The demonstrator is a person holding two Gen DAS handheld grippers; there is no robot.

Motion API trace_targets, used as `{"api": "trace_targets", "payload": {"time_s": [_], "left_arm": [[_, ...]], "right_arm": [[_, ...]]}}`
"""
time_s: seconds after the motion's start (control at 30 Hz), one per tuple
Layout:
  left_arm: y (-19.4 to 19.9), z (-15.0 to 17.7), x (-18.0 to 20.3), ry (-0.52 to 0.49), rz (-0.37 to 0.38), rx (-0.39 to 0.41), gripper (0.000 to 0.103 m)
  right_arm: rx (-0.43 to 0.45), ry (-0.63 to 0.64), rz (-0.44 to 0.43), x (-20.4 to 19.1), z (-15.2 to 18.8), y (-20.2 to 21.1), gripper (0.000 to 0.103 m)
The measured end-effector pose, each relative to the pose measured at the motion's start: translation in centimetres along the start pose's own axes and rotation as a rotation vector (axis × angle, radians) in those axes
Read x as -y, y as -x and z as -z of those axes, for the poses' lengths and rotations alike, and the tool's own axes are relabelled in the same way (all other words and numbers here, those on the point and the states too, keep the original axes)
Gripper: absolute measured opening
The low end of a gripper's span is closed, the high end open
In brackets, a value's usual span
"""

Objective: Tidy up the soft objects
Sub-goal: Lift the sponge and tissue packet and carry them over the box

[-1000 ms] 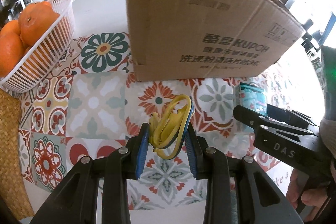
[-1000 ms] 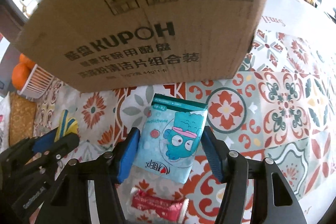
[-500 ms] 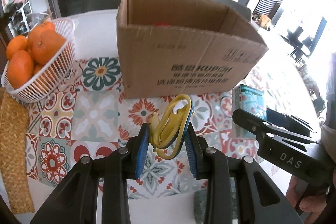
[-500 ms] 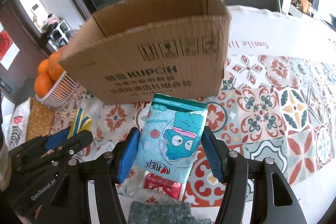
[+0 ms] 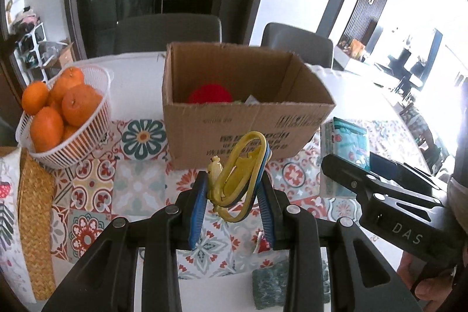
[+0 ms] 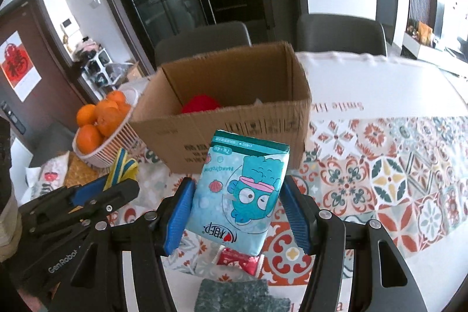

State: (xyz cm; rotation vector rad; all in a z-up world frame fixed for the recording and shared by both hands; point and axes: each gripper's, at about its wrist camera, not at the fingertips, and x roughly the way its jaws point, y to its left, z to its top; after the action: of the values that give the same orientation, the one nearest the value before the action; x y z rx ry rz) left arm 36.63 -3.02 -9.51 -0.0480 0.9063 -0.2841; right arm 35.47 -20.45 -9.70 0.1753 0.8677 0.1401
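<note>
A yellow-blue strap bundle (image 5: pixel 239 174) is gripped in the left claw (image 5: pixel 232 203), raised above the table (image 5: pixel 140 186); a teal tissue pack (image 6: pixel 241 192) is clamped in the right claw (image 6: pixel 238 212); both are held near the open cardboard box (image 5: pixel 234 107) w/ a red item (image 5: pixel 209 94) inside, toward the table's far edge.

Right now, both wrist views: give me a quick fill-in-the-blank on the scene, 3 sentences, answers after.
1. The right gripper is shut on a teal ____ pack with a cartoon fish.
2. The white basket left of the cardboard box holds ____.
3. Inside the cardboard box, the round soft object is coloured ____.

Answers: tissue; oranges; red
</note>
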Motion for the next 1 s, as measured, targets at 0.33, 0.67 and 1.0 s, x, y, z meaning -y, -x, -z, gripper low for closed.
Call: {"api": "trace_targets", "payload": {"time_s": [0.33, 0.67, 1.0], "left_arm": [[3.4, -1.9, 1.1, -0.031, 0.013, 0.095, 0.033], [5.3, -4.3, 1.4, -0.057, 0.012, 0.168, 0.033], [4.5, -7.7, 1.6, -0.080, 0.008, 0.191, 0.033]], "right_arm": [[0.102, 0.034, -0.011, -1.1, -1.8, 3.5, 0.061], [0.173, 0.053, -0.036, -1.4, -4.1, 5.1, 0.061], [0.189, 0.064, -0.044, -1.0, -7.5, 3.8, 0.061]]}}
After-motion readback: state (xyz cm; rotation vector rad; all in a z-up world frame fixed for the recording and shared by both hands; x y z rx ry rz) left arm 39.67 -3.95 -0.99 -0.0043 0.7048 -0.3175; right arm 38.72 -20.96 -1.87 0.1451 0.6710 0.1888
